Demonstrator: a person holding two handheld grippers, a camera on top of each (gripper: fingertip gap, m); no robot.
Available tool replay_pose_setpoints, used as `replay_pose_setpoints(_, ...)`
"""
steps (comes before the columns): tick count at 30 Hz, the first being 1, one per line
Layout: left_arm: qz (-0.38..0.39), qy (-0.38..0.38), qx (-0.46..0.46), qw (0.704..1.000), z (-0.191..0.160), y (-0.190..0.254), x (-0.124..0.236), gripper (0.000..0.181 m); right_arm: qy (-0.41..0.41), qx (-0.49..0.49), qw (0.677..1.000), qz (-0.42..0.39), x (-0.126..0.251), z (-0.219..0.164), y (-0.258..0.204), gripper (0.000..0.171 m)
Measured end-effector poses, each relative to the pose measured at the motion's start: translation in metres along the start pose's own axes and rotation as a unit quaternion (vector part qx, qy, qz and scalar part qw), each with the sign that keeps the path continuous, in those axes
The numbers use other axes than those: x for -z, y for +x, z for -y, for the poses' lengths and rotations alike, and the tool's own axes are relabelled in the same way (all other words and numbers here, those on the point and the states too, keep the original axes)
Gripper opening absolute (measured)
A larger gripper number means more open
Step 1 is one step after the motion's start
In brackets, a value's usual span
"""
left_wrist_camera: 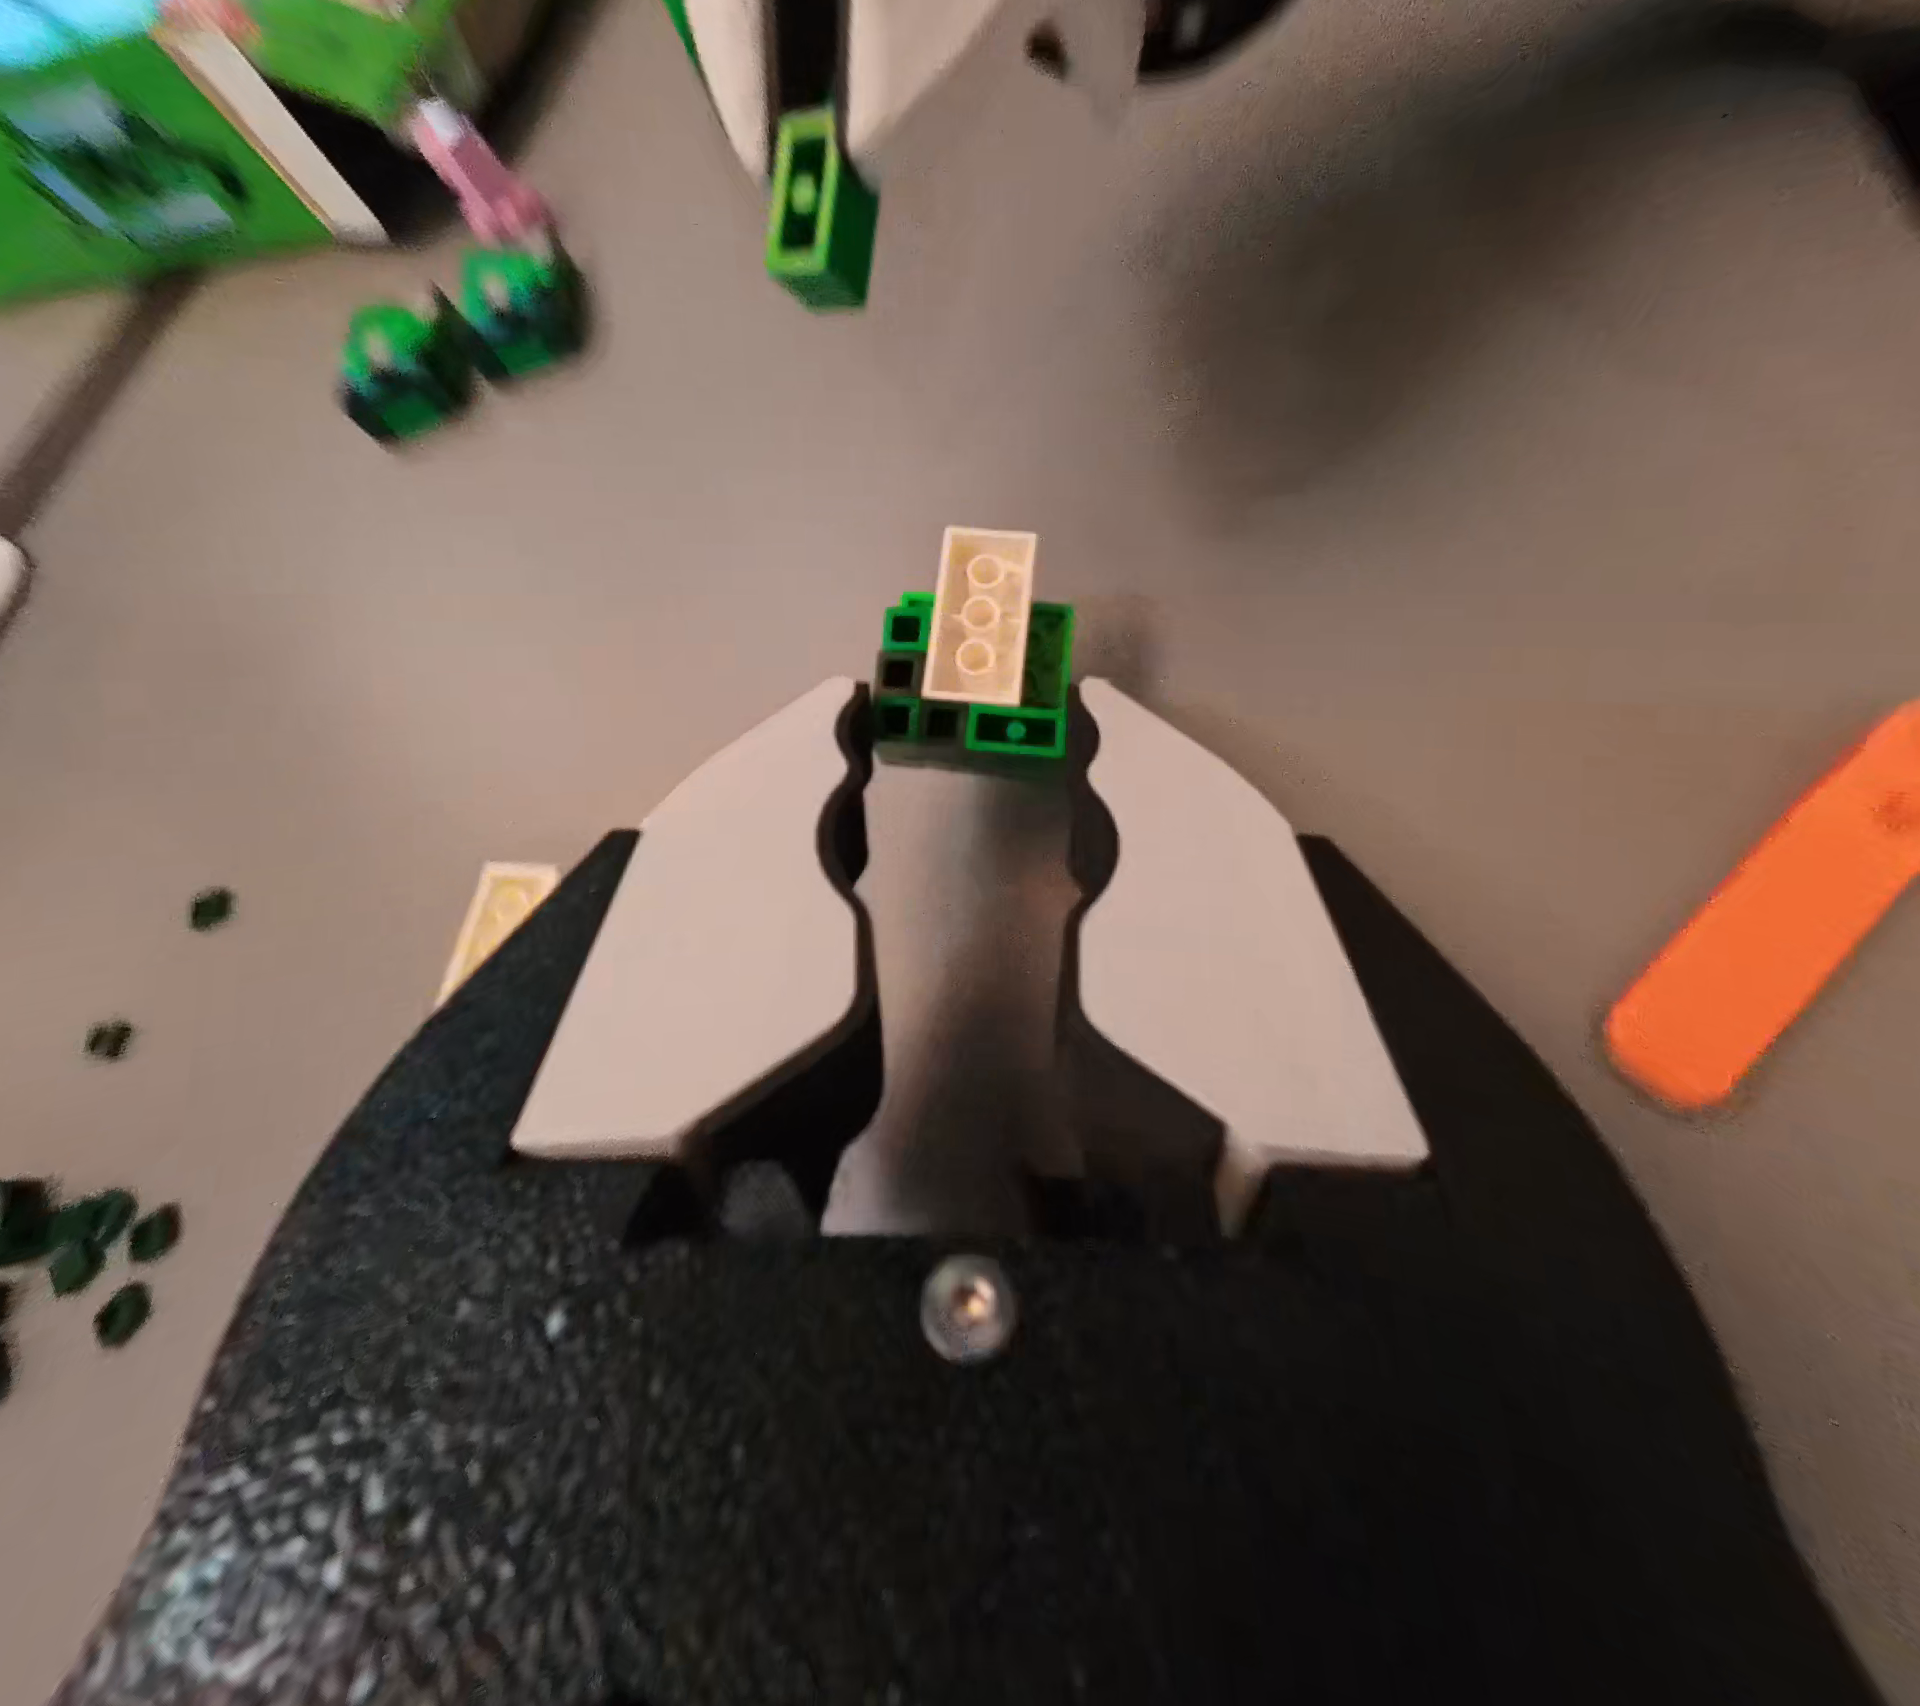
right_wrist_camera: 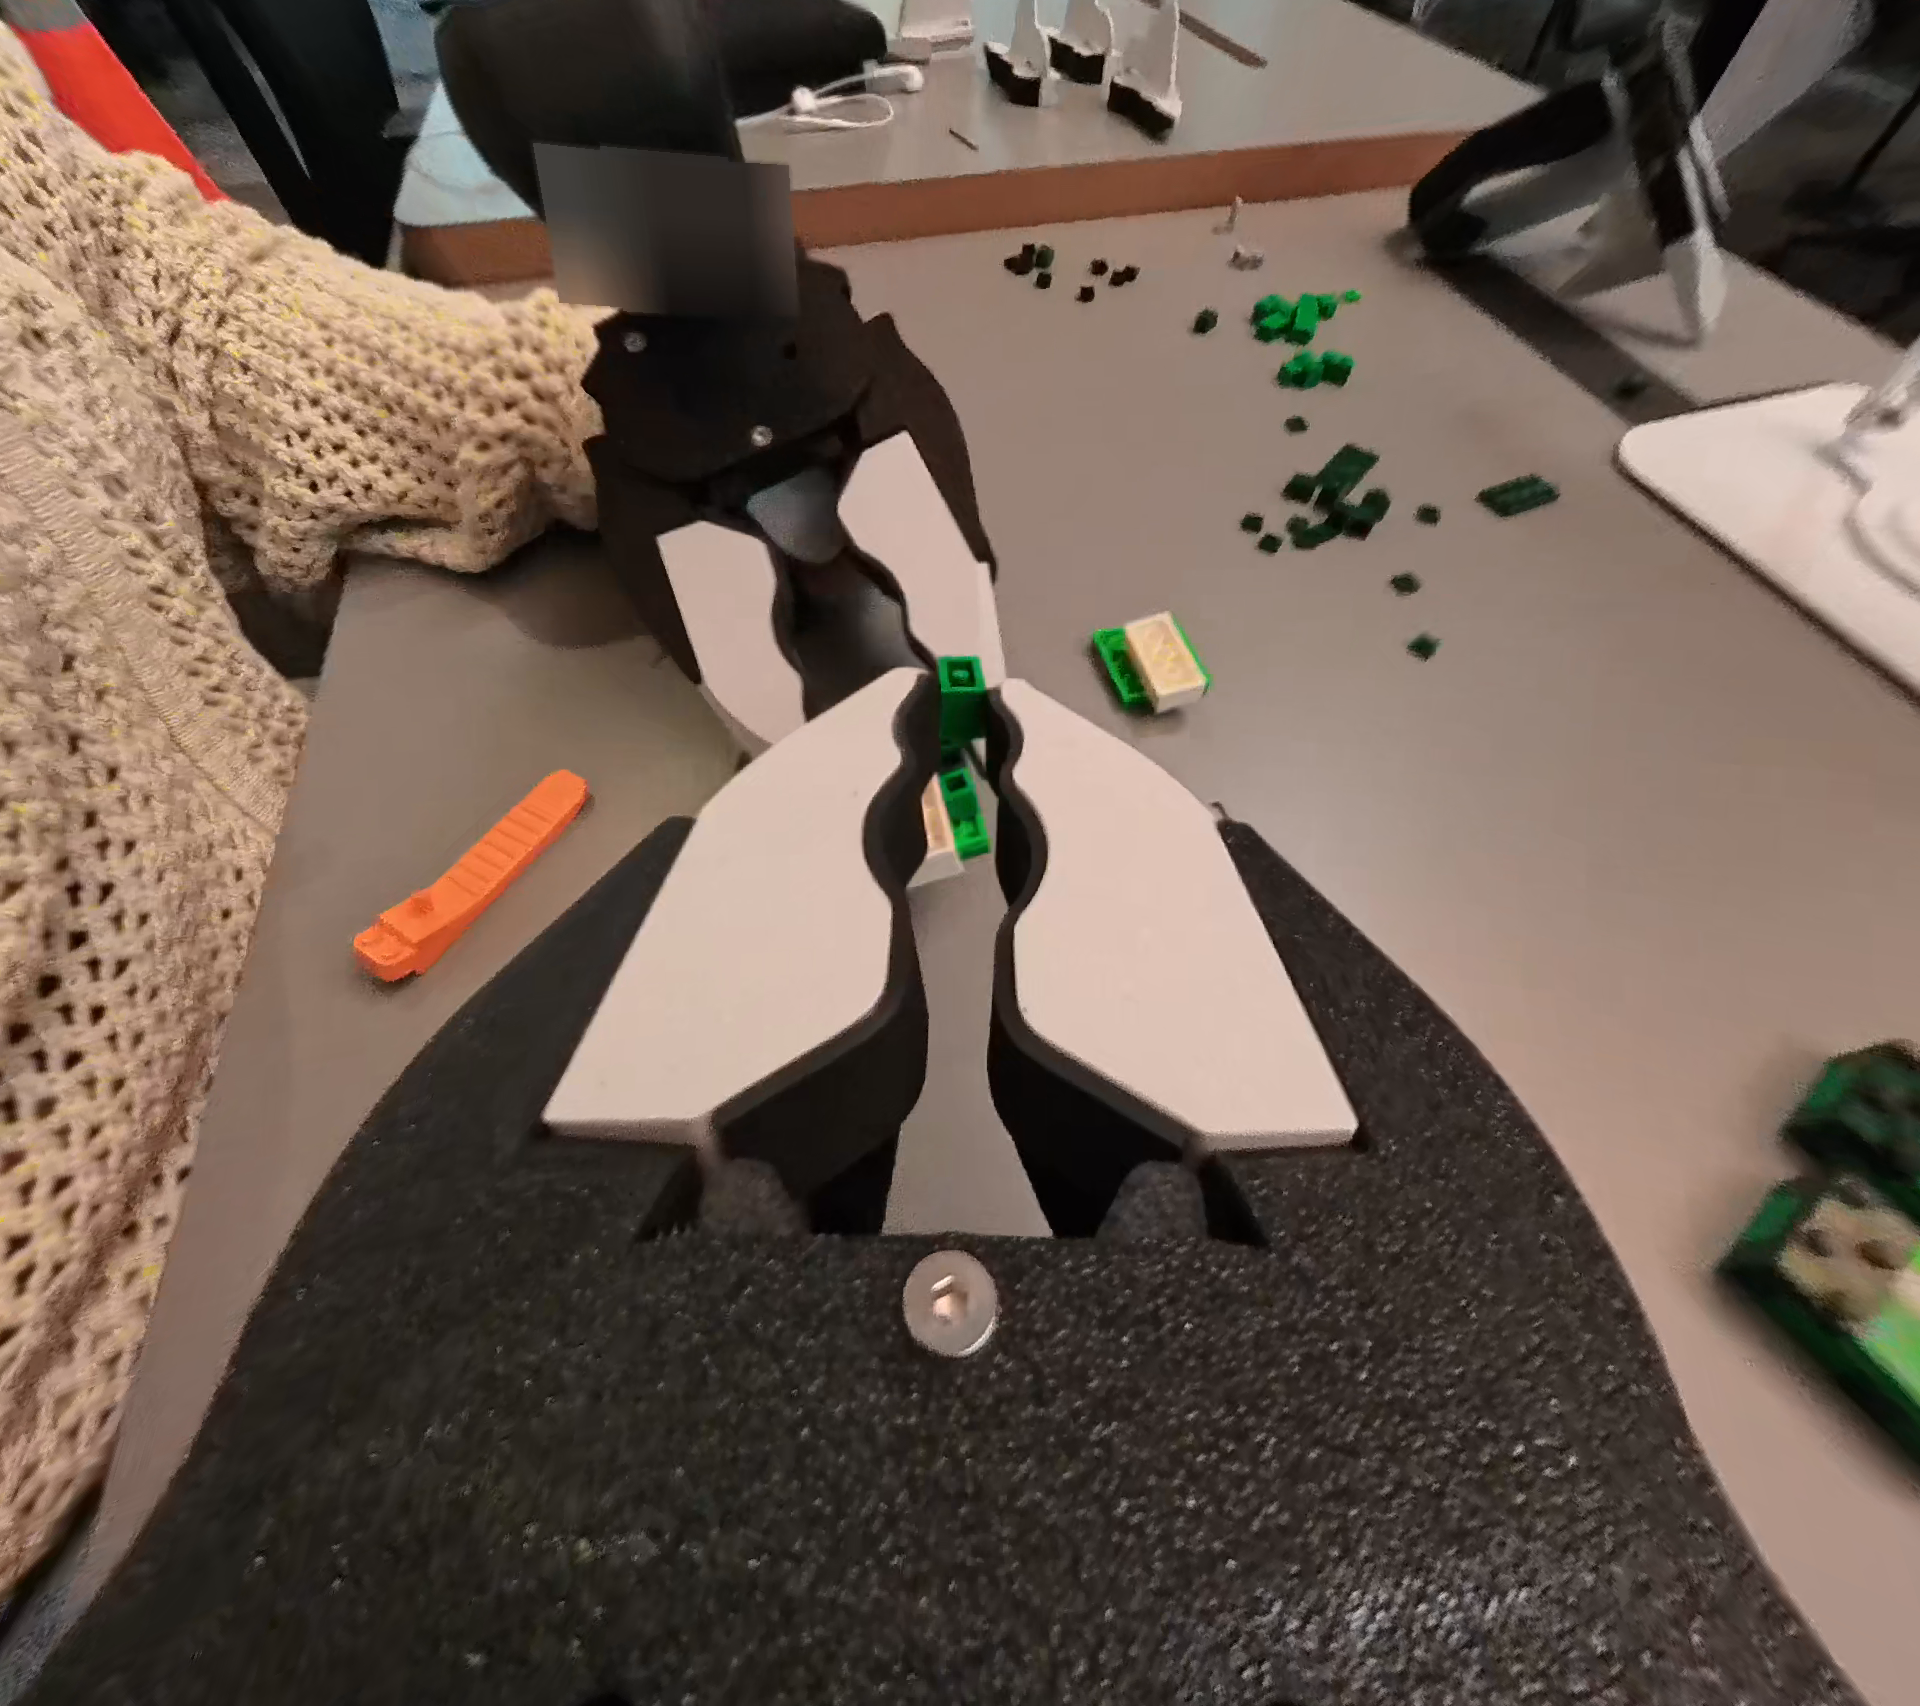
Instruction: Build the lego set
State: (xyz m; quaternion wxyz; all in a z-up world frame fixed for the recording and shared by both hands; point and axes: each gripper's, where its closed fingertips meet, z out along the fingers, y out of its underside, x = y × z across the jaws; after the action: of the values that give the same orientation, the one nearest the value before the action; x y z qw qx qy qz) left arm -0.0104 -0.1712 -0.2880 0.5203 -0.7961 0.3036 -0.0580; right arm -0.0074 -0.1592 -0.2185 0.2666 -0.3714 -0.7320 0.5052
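My left gripper [left_wrist_camera: 971, 721] is shut on a small green and white lego assembly [left_wrist_camera: 977, 669], gripping its green base by the sides, with the white brick's hollow underside facing the camera. My right gripper [right_wrist_camera: 961, 706] is shut on a bright green brick [right_wrist_camera: 961, 690] held at its fingertips. In the left wrist view that brick [left_wrist_camera: 821, 212] hangs a short way beyond the assembly, apart from it. In the right wrist view the assembly [right_wrist_camera: 956, 815] shows through the gap between my right fingers, with the left gripper's fingers [right_wrist_camera: 727, 617] just behind.
An orange brick separator [right_wrist_camera: 468, 877] lies on the grey table [right_wrist_camera: 1351, 825]. A second green and white assembly [right_wrist_camera: 1153, 659] lies to the right. Loose green pieces [right_wrist_camera: 1320, 493] are scattered farther off. Built green blocks [left_wrist_camera: 457, 337] and a green box [left_wrist_camera: 156, 98] are nearby. A knitted sleeve [right_wrist_camera: 156, 513] is at the left. Across from one pair of fingers to the other is roughly 8 centimeters. It is some 11 centimeters from my left tips to the orange brick separator [right_wrist_camera: 468, 877]. Look for it in the left wrist view [left_wrist_camera: 1794, 872] too.
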Motion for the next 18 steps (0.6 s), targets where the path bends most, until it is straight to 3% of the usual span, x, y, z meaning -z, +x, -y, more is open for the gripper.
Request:
replay_pose_setpoints(1,-0.003,0.049,0.013,0.999,0.018,0.002,0.004,0.035,0.0,0.015,1.0,-0.001,0.004,0.009,-0.001,0.008)
replay_pose_setpoints(5,-0.004,0.186,0.033,0.982,0.062,0.007,0.023,0.035,-0.031,0.038,0.999,0.023,0.015,0.037,-0.008,0.008)
replay_pose_setpoints(18,0.051,0.282,0.036,0.957,0.086,0.001,0.042,0.035,-0.201,0.047,0.978,0.036,0.015,0.044,-0.018,0.008)
